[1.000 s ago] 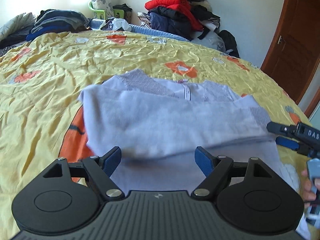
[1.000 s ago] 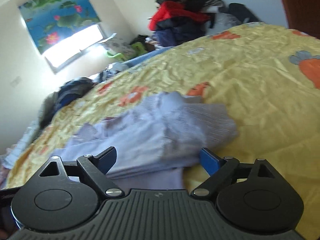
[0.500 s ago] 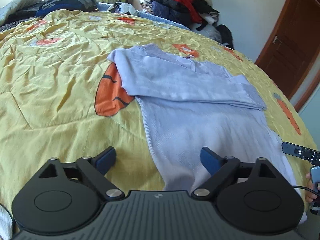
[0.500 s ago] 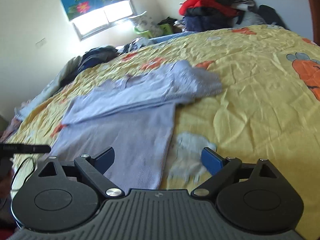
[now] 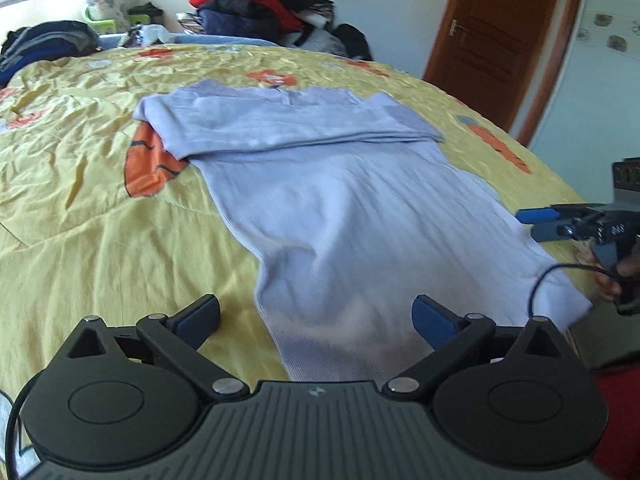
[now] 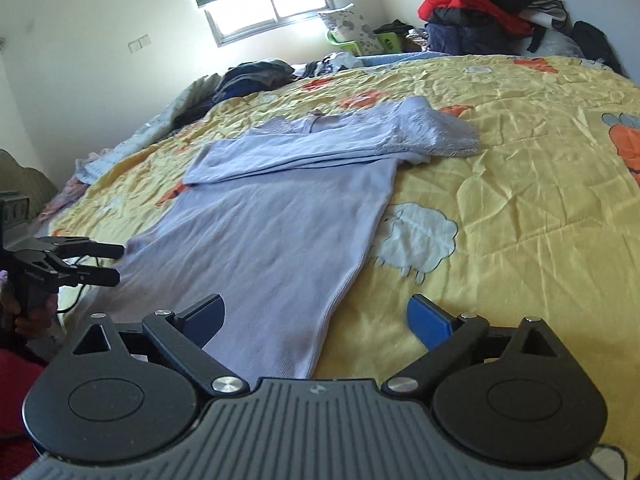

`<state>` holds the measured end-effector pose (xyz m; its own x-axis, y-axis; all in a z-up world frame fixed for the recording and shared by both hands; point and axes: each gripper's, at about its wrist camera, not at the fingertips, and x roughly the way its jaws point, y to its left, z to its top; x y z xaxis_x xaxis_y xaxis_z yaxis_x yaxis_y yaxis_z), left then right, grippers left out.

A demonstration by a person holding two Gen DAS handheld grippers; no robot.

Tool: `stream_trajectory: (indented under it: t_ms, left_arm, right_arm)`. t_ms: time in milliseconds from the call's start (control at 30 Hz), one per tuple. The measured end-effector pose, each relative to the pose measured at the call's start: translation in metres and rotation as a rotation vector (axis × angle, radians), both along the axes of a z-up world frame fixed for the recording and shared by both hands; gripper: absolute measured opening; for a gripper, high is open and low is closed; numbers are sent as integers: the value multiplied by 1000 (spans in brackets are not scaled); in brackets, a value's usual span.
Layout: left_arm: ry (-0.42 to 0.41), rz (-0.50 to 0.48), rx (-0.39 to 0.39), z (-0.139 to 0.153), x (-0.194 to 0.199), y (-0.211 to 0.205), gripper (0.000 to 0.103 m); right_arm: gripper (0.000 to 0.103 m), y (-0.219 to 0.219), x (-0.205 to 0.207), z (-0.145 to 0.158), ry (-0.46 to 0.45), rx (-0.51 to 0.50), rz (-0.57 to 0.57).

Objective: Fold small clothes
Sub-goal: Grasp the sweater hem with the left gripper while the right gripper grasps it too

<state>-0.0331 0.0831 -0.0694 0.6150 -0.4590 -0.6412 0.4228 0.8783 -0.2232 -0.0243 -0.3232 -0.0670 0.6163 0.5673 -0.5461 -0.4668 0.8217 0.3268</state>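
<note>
A lilac top is laid flat on a yellow bedspread, its sleeves folded across the chest at the far end and its hem lying nearest the cameras. The left gripper is held low over the near edge of the bed and tilted downward; its jaws are spread wide and opening, and nothing is pinched, though the hem's left corner is seen in the gap between the blue pads. The right gripper is held in much the same downward tilt over the hem's right corner; its jaws are likewise wide apart and opening, with the side seam of the top seen between them but not touched by the pads. In the left wrist view the right gripper is seen at the far right edge, pointing inward toward the top's side, with a hand wrapped round its handle and a black cable hanging below. In the right wrist view the left gripper is seen at the left edge, held level beside the top. A clothes pile is stacked beyond the bed, and a wooden door is seen in the left wrist view.
</note>
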Motion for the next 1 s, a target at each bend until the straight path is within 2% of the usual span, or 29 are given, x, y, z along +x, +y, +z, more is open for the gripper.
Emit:
stream_trajectory:
  t_ms: [100, 167, 400, 467, 667, 867, 1000]
  left_arm:
    - [52, -43, -38, 3, -6, 8, 103]
    - [108, -64, -99, 4, -7, 15, 103]
    - [357, -94, -461, -9, 2, 51, 103]
    - [394, -95, -524, -15, 3, 58, 103]
    - [406, -161, -530, -17, -1, 52, 103]
    - [400, -222, -526, -17, 1, 38, 103]
    - [397, -248, -523, -17, 1, 29, 103]
  right_arm:
    - [97, -10, -3, 1, 43, 62, 14]
    - [97, -15, -4, 2, 79, 103, 29]
    - [97, -27, -17, 2, 178, 202, 143]
    - [97, -30, -22, 0, 202, 234, 183]
    - [97, -41, -19, -2, 284, 333, 236]
    - [97, -19, -18, 0, 310, 302, 392]
    - [97, -4, -14, 2, 314, 311, 424]
